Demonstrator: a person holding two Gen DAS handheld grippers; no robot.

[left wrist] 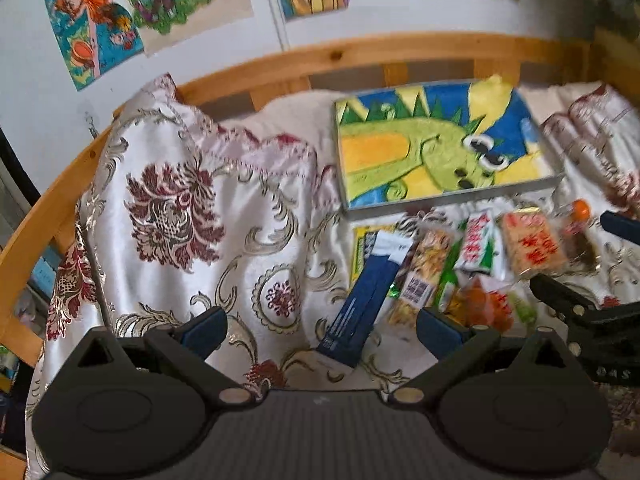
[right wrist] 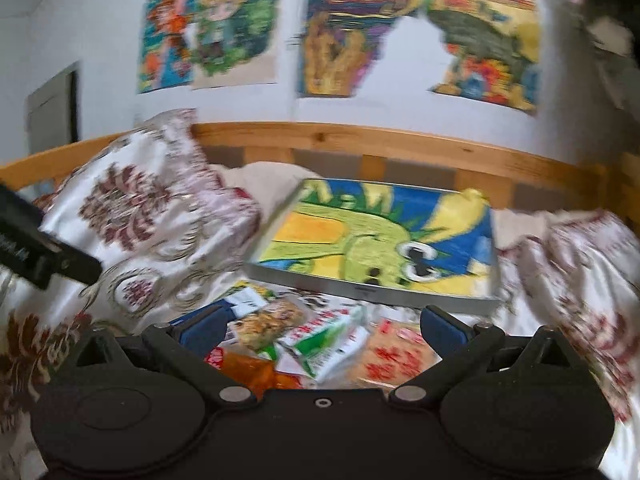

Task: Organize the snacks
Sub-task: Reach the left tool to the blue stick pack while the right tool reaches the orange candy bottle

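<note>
Snack pile (left wrist: 472, 264) on bed, just below dinosaur box (left wrist: 440, 144). Right tool (right wrist: 322, 330) wide open, empty, right over pile, nearer. Left tool (left wrist: 320, 328) wide open, empty; pile to its right.

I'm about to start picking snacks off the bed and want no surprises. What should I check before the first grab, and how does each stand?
1. Left gripper open and empty: ok, fingers spread with nothing between them.
2. Right gripper open and empty: ok.
3. Snacks in view: ok, the blue box, green and white packet and red-printed packet lie on the bedcover.
4. Snacks separated enough for a clean grab: not ok, the packets overlap in a pile.
5. Place to sort them into: cannot tell; only a dinosaur picture box lies behind the pile.
6. Right wrist view sharp: not ok, motion blur.
</note>
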